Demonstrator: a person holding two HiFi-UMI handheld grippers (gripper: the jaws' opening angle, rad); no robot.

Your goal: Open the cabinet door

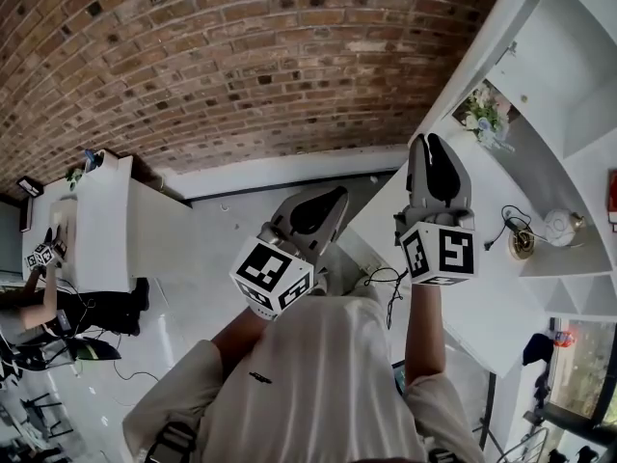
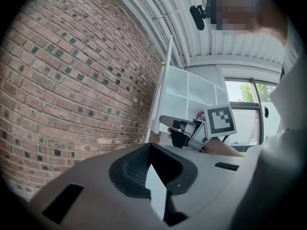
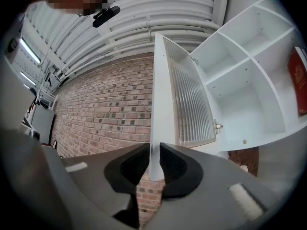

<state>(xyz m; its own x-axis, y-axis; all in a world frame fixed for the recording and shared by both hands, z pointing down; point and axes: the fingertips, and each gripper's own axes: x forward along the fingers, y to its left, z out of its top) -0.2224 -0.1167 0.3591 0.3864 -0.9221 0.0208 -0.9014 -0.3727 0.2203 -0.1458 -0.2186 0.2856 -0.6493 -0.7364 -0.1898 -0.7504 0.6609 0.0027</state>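
Observation:
The white cabinet door (image 3: 184,95), with a ribbed glass panel, stands swung out from the white cabinet (image 3: 240,80). My right gripper (image 3: 154,150) is shut on the door's free edge, one pad on each side of the frame. In the head view the right gripper (image 1: 434,152) reaches up against the door (image 1: 487,51). The left gripper view shows it from the side (image 2: 165,122), on the door's edge (image 2: 162,87). My left gripper (image 1: 323,205) hangs in front of my chest, apart from the cabinet. Its jaws (image 2: 149,147) meet with nothing held.
Brick wall (image 1: 241,66) runs behind the door. Open shelves hold a red book (image 3: 300,80), flowers (image 1: 482,112) and a round object with a cable (image 1: 559,225). A white desk (image 1: 101,225) stands far left, a person's hand beside it. A window (image 2: 240,92) lies beyond the cabinet.

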